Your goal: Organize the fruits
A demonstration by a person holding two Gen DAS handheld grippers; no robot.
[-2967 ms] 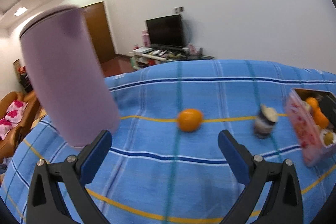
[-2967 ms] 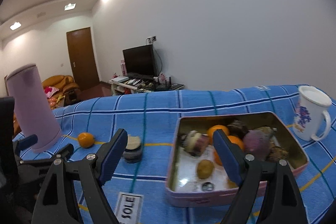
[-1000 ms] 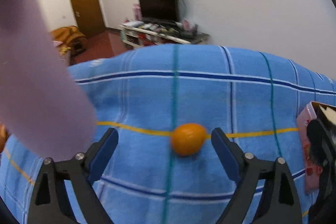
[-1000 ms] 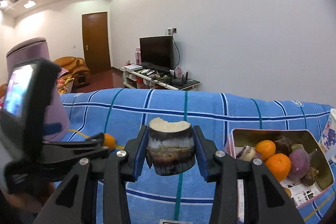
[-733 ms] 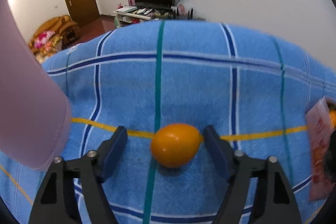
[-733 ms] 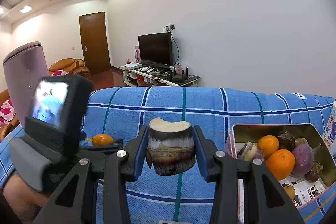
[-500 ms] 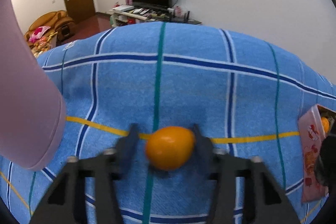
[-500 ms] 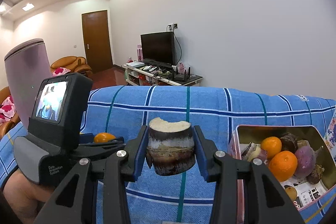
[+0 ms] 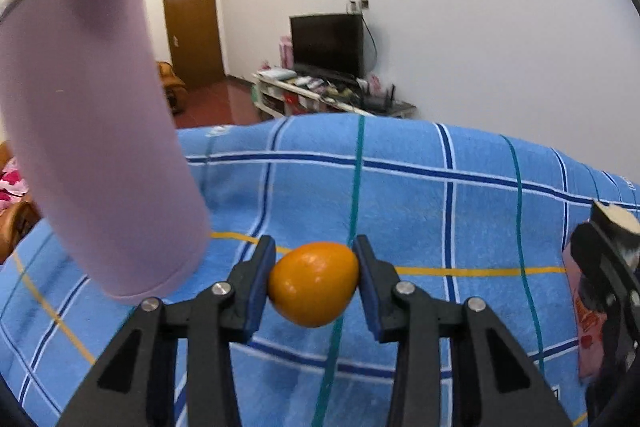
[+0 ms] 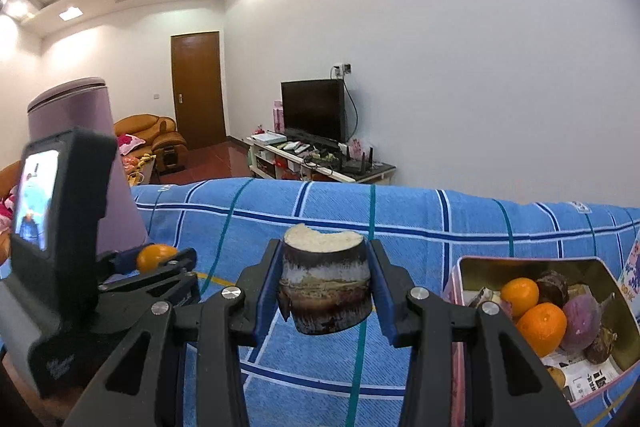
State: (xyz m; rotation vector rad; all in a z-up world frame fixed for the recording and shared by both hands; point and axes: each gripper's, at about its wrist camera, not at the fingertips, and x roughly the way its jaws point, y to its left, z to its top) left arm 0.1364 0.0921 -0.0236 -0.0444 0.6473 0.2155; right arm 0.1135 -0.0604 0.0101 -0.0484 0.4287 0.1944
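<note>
Left wrist view: left gripper [image 9: 314,281] has just been closing, and its pads now pinch the small orange [image 9: 313,283] from both sides, low over the blue plaid cloth [image 9: 420,195]. Purple tumbler [image 9: 92,147] stands just beside on the left. Right wrist view: right gripper [image 10: 326,285] pinches the cut sugarcane stub [image 10: 325,281], clear of the cloth. Pink tin [image 10: 520,263] with other fruit sits to the right, already fairly full. Risks, as I judge them: the orange is round and smooth and gripped near its widest part, so a quick swing could squirt it out; the left arm could clip the tumbler; both grippers heading for the tin could collide; a drop onto piled fruit may roll out.
</note>
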